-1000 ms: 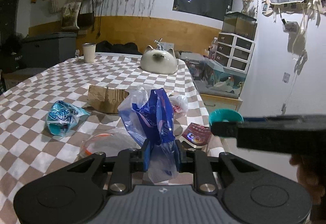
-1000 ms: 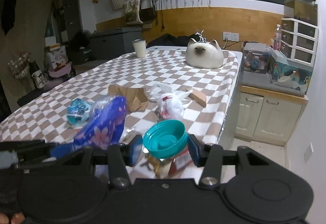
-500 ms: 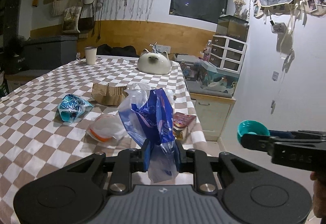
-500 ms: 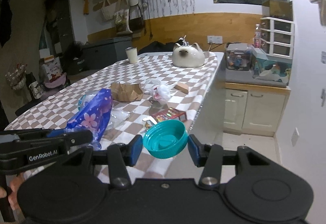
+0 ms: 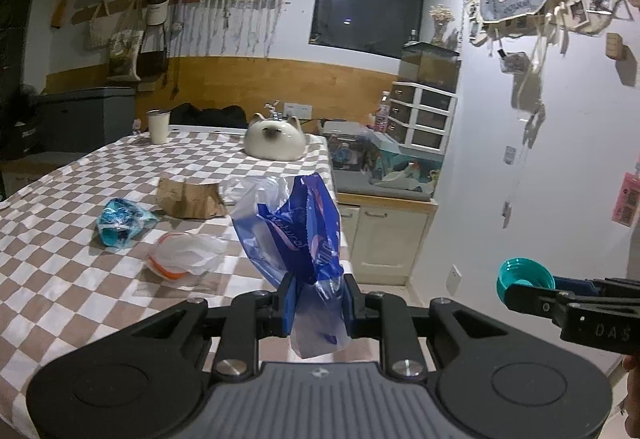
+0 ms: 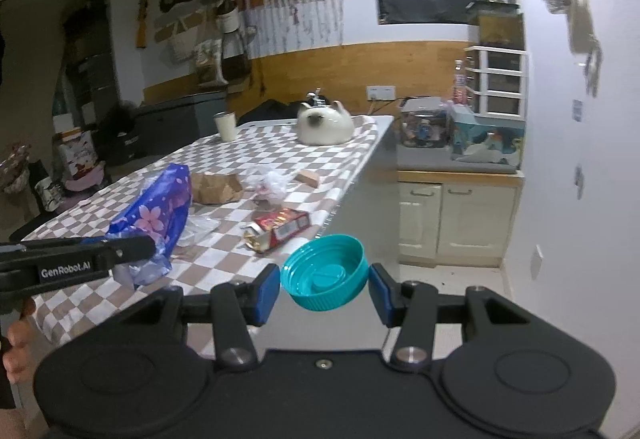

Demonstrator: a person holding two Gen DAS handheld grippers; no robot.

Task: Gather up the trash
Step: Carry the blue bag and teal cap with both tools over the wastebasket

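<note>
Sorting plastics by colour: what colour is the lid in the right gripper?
Teal lid, clearest in the right wrist view.

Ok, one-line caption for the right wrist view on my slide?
Right tool carries a teal lid beyond the checkered table's edge, while the left tool grips a blue wrapper.

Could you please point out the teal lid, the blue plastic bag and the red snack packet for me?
teal lid (image 6: 325, 271): right wrist view, inner face.
blue plastic bag (image 5: 298, 231): left wrist view, crumpled middle.
red snack packet (image 6: 280, 225): right wrist view, printed top side.
</note>
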